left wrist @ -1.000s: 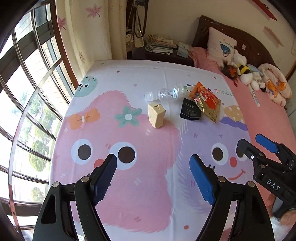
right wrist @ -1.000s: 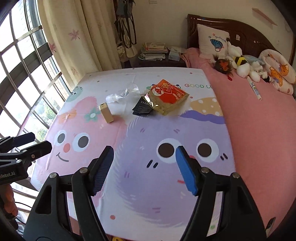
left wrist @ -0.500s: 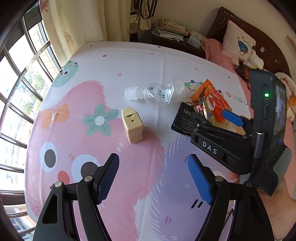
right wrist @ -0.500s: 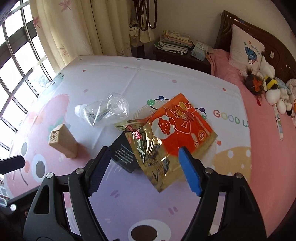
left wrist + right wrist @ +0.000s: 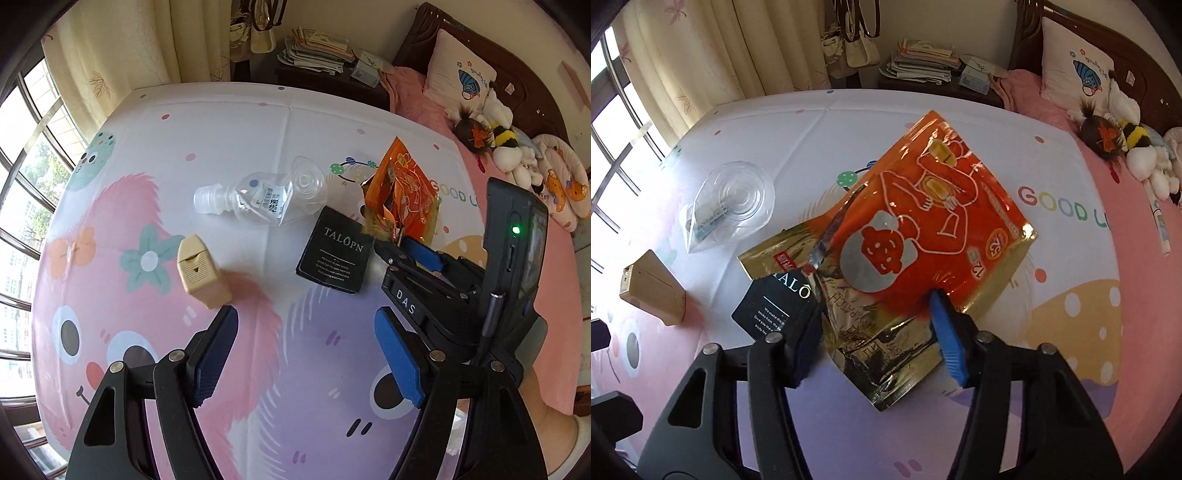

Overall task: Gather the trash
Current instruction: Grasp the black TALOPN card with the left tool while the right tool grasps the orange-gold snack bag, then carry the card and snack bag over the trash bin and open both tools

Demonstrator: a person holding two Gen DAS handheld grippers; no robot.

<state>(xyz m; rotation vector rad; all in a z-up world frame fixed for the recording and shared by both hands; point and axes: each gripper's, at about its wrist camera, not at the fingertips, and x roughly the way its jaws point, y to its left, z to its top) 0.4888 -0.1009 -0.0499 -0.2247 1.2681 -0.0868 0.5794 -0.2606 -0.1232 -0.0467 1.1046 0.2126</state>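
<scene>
Closing on the orange-and-gold foil pouch (image 5: 923, 236), your right hand-held gripper (image 5: 877, 325) has the pouch's near gold edge between its pads; the jaws have just been narrowing, with the foil in the gap. The blue pad (image 5: 947, 332) lies against the crumpled foil and the dark pad sits at the other side, so you look to be pinching it, though how firm that hold is I cannot tell. The pouch's long axis runs diagonally away from this gripper, up and to the right across the bed sheet (image 5: 849, 424).

Black card packet (image 5: 772, 306): just left of the dark pad, tucked partly under the pouch.

Your left hand-held gripper (image 5: 306, 354) hangs spread and empty over the sheet. Beige box (image 5: 201, 273): just ahead of its left pad, long axis slanting away. Crushed clear bottle (image 5: 258, 199): farther ahead, lying crosswise. Judgement: the left hand is the nearer one for the box and bottle; the right owns the pouch.
</scene>
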